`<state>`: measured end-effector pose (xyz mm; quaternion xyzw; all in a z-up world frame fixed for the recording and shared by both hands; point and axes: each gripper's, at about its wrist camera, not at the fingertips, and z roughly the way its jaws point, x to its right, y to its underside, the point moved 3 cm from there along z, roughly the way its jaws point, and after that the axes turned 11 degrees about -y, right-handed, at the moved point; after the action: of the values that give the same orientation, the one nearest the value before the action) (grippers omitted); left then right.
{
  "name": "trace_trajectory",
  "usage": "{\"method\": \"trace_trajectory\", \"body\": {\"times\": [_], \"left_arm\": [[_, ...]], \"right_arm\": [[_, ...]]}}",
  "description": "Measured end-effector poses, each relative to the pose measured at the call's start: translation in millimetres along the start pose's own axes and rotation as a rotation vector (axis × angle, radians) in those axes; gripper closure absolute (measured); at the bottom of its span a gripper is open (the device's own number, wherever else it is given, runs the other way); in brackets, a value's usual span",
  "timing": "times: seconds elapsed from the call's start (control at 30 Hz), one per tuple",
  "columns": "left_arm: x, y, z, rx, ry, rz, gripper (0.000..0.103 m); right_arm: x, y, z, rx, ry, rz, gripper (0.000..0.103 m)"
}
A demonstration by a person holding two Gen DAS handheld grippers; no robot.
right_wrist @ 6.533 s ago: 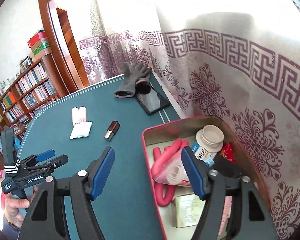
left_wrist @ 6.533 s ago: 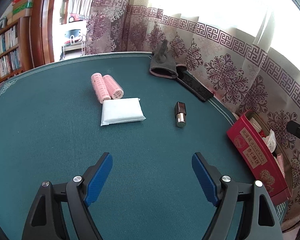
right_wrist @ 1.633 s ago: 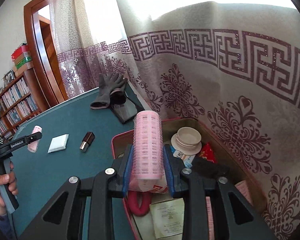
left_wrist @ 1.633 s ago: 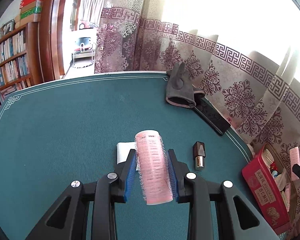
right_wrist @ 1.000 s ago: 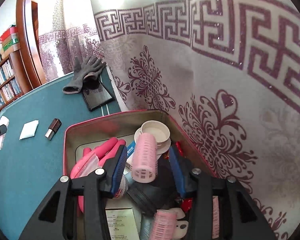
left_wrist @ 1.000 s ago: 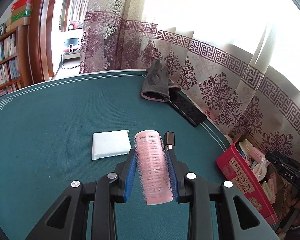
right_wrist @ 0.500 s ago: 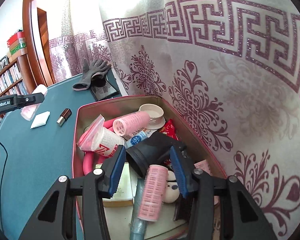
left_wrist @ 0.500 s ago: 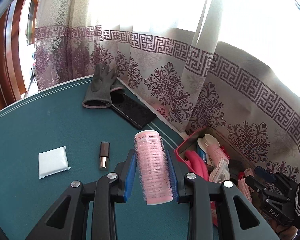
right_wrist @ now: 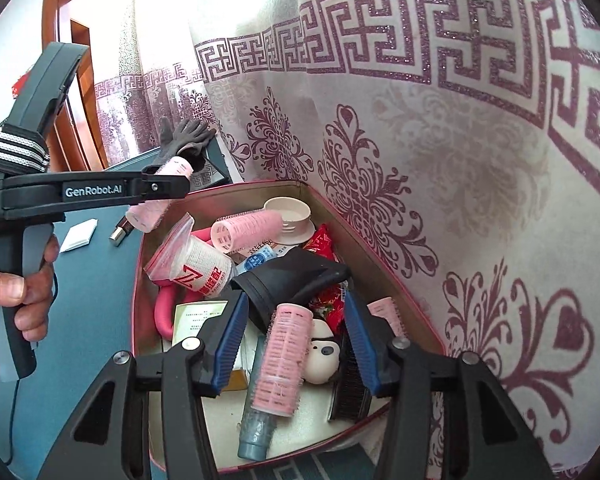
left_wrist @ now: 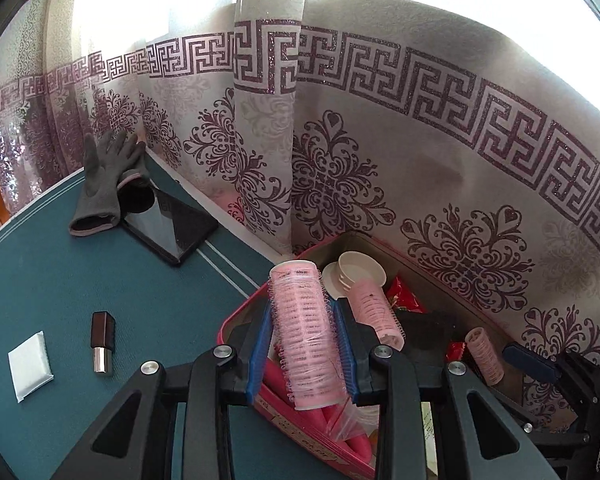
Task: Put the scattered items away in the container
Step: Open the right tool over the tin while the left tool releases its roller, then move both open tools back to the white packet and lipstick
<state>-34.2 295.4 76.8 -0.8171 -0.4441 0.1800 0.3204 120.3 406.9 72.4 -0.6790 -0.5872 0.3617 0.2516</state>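
Gripping pink roller (left_wrist: pixel 307 332), left gripper (left_wrist: pixel 303 344) above crowded red box (left_wrist: pixel 236 322); right gripper (right_wrist: pixel 296 336) opening, nothing clamped; lipstick (left_wrist: pixel 101 341), white packet (left_wrist: pixel 30 360) on table.

Bristly plastic hair roller (left_wrist: pixel 306 334), matt green felt table (left_wrist: pixel 60 280), glossy phone (left_wrist: pixel 168 220)

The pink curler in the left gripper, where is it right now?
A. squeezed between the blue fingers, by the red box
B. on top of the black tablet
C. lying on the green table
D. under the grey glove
A: the pink curler sits pinched between the left gripper's blue fingers, at the red box's near edge.
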Motion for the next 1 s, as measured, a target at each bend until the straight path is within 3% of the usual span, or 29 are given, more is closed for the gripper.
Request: {"method": "trace_trajectory", "body": {"times": [0.03,0.07,0.1,0.23,0.33,0.7,0.8,1.0], "left_arm": [[0,2,5,-0.016,-0.004,0.002,0.066],[-2,5,7,-0.029,-0.009,-0.002,0.051],[-4,7,8,-0.030,-0.015,-0.009,0.044],[-8,9,1,-0.003,-0.009,-0.012,0.041],[-10,9,-4,0.013,-0.050,-0.002,0.030],[-27,16,-16,0.017,-0.059,-0.045,0.028],[-35,20,-21,0.027,-0.074,-0.060,0.018],[-67,28,-33,0.037,-0.127,-0.103,0.018]], "right_arm": [[0,0,0,-0.001,-0.002,0.000,0.049],[-1,0,0,-0.002,-0.003,0.000,0.049],[-1,0,1,-0.002,-0.005,-0.001,0.049],[-1,-1,2,-0.001,-0.010,0.004,0.049],[-2,-3,3,0.003,-0.022,0.015,0.049],[-15,-4,-1,0.016,-0.034,0.002,0.043],[-20,-5,-2,0.022,-0.041,-0.005,0.042],[-35,-9,-2,0.035,-0.064,-0.025,0.038]]}}
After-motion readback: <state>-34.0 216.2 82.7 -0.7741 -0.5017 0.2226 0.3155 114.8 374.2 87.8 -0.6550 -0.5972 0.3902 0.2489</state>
